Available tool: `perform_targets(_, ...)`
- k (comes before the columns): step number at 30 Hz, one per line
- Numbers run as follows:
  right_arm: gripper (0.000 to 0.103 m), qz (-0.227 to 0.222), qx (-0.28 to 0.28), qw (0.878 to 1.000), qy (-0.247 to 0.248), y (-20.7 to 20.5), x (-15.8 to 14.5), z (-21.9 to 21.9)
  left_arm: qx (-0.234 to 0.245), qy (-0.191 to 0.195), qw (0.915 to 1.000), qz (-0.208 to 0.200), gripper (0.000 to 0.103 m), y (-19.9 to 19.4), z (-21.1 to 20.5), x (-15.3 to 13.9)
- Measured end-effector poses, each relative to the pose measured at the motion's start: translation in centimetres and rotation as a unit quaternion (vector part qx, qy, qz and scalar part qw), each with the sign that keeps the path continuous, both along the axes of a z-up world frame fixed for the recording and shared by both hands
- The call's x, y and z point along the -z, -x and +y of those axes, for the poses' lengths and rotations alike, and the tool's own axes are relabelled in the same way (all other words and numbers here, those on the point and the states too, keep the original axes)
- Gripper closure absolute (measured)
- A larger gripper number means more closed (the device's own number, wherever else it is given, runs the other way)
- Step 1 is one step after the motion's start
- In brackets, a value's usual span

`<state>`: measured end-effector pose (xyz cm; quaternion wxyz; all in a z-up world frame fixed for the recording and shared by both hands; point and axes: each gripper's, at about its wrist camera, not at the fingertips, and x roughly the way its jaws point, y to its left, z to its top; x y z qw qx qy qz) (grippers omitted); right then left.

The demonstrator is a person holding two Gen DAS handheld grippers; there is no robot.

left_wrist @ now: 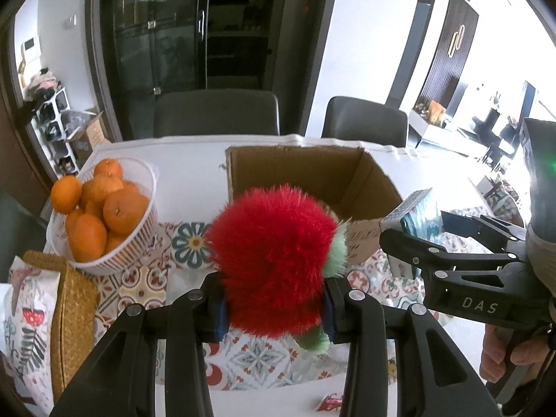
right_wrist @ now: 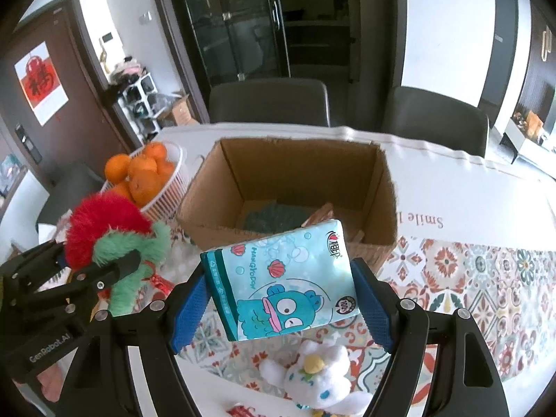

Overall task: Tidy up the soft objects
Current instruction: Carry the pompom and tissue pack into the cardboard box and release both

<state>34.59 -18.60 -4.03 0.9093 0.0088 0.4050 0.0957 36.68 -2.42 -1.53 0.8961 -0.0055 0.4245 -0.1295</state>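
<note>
The left gripper [left_wrist: 274, 299] pinches a fluffy red toy [left_wrist: 274, 257]. The right gripper [right_wrist: 281, 299] squeezes a blue tissue pack [right_wrist: 281, 278]. Both hang near the open cardboard box [right_wrist: 215, 208] (its top edge is clear).

Black tongs [left_wrist: 274, 307], blue pads [right_wrist: 189, 307], silver screws, "DAS", "GenRobot.AI" lettering

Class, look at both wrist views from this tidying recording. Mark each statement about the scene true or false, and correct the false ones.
1. The left gripper holds a red and green plush toy. True.
2. The right gripper is empty. False: it clamps a blue tissue pack.
3. The cardboard box stands open. True.
4. The white basket holds apples. False: it holds oranges.
5. A white plush toy lies on the table. True.
</note>
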Motion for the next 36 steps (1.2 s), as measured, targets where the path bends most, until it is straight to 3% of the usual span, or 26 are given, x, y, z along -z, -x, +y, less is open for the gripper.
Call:
perform_targets(19, 0.024, -0.036, 0.015, 0.998, -0.039, -2.3, -3.9, -2.2, 0.031, 0.008, 0.9988, -0.036, 0.063, -4.4, -2.5, -3.5)
perform_targets(30, 0.024, -0.010, 0.014, 0.999, -0.048, -6.5, -3.2, -3.0, 0.036, 0.011, 0.9991, -0.018, 0.063, -8.4, -3.3, -2.7)
perform_targets(36, 0.024, 0.013, 0.022, 0.999, -0.043, -9.0, -2.1, -3.4, 0.036, 0.009, 0.9992, 0.013, 0.062, -10.8, -3.5, -0.9)
